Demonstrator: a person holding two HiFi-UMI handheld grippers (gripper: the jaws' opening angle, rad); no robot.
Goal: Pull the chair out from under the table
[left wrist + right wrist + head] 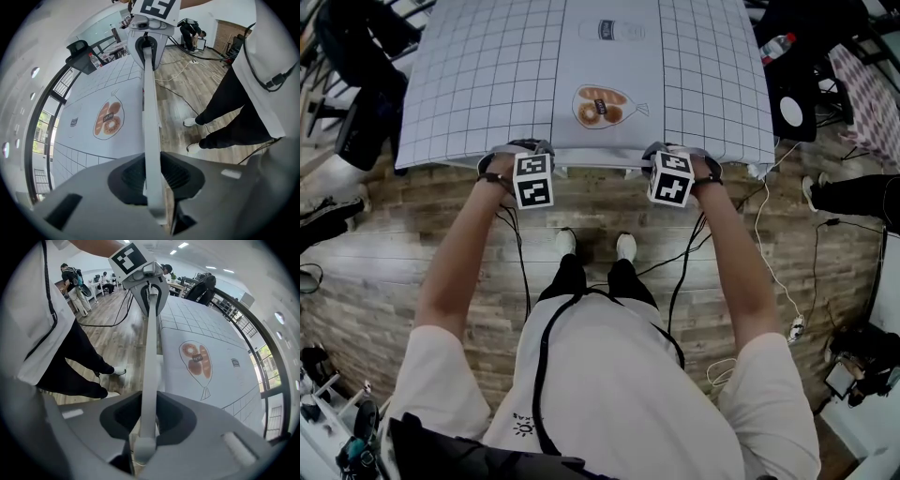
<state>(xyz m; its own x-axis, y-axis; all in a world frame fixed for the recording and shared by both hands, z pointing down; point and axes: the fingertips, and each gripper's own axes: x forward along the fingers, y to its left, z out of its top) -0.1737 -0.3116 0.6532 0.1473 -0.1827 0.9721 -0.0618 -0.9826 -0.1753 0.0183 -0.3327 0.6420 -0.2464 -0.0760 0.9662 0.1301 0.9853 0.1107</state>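
Pale-grey chair (149,117) is tucked under the grid-clothed desk (487,94). My left tongs (153,177) and right tongs (145,416) are each clamped narrowly on its thin back rail (150,348). The grasp looks made, so next I'd pull back evenly.

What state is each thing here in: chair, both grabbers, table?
chair: pushed in under the table, only its white top rail showing.
left gripper: shut on the chair's top rail.
right gripper: shut on the same rail, further along.
table: covered with a printed grid cloth.
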